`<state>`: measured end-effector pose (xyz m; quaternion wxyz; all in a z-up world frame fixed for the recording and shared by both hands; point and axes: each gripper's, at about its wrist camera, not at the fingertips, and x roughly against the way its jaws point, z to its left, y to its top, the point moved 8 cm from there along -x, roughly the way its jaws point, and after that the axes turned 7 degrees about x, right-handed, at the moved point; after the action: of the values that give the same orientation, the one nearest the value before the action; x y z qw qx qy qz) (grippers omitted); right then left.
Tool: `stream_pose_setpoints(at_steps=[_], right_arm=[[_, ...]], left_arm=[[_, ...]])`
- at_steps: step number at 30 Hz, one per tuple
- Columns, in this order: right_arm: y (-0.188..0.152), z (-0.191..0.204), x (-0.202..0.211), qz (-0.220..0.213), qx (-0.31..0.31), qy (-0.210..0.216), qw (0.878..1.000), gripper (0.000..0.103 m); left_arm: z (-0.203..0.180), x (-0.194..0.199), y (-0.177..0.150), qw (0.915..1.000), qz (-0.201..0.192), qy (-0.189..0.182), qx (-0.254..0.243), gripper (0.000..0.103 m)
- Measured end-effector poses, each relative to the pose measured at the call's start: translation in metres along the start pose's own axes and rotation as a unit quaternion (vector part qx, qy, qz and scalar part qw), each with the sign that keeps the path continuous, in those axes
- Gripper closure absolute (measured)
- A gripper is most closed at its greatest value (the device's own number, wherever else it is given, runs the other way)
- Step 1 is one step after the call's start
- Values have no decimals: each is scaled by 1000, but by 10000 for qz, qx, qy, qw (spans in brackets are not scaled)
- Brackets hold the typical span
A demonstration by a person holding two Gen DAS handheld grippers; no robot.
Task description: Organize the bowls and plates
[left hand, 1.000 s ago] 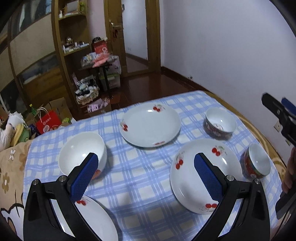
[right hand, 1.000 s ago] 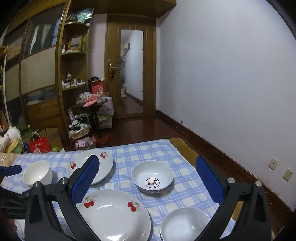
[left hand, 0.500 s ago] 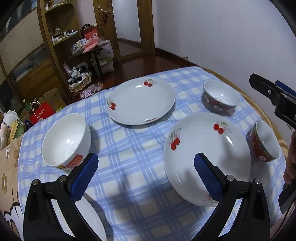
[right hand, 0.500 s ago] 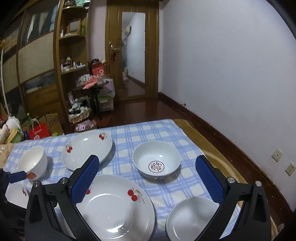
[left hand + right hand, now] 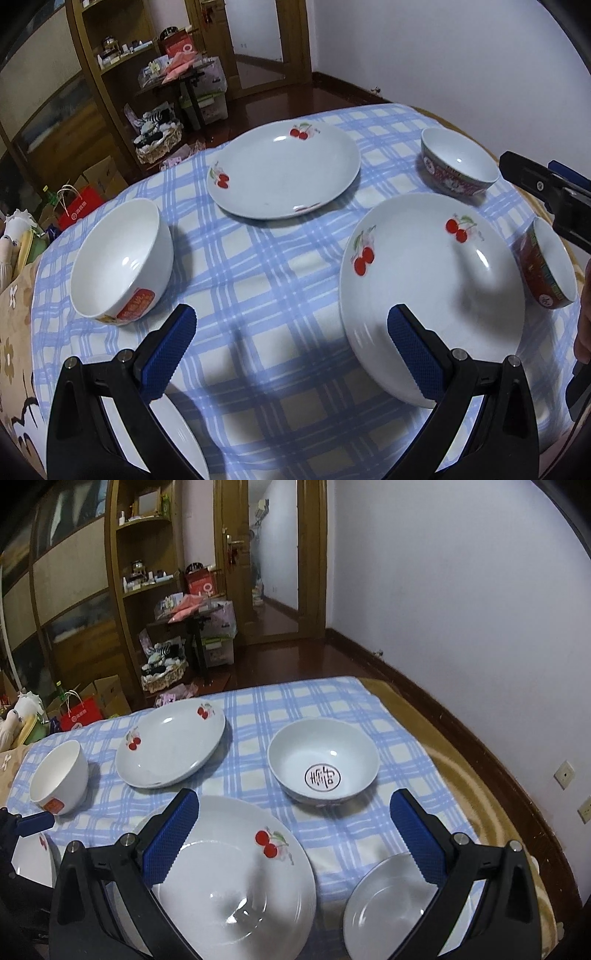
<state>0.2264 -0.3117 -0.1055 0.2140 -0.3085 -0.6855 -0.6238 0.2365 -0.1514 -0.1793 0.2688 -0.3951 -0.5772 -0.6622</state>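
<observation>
Both claws have come lower toward the worktop (image 5: 258, 280). The left claw (image 5: 291, 350) and right claw (image 5: 295, 834) are wide open, empty; the big plate (image 5: 436, 288) lies just ahead, so nothing is stacked yet.

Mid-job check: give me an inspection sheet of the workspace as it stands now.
Surface: blue checked tablecloth, lying flat.
Job's things: three cherry plates; white bowl; two red-patterned bowls. All separate, none stacked.
Clutter: nothing seen on the cloth.
Grippers: left gripper open, empty; right gripper open, empty.
Cables: nothing seen.
Surroundings: wooden shelving, red bag, door.
</observation>
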Motion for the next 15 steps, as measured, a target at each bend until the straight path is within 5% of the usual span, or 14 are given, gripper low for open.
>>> stream_pose_setpoints(at_steps=[4,9,13,15], right_arm=[[-8,-1,-12,269,-87,205,9994,8],[-21,2,-24,721,-190,644,9951,39],[-32,2,-33,1041,-251,738,9915,41],[-36,3,-36,1162,-202,735,9903,56]], left_arm=[[2,-8,-4,9999,148,-6,-15,1],[0,-15,-10,9995,305,-27,-81,1],[-5,-18,-15,9990,409,-34,-173,1],[-6,-20,-16,9988,455,-46,-199,1]])
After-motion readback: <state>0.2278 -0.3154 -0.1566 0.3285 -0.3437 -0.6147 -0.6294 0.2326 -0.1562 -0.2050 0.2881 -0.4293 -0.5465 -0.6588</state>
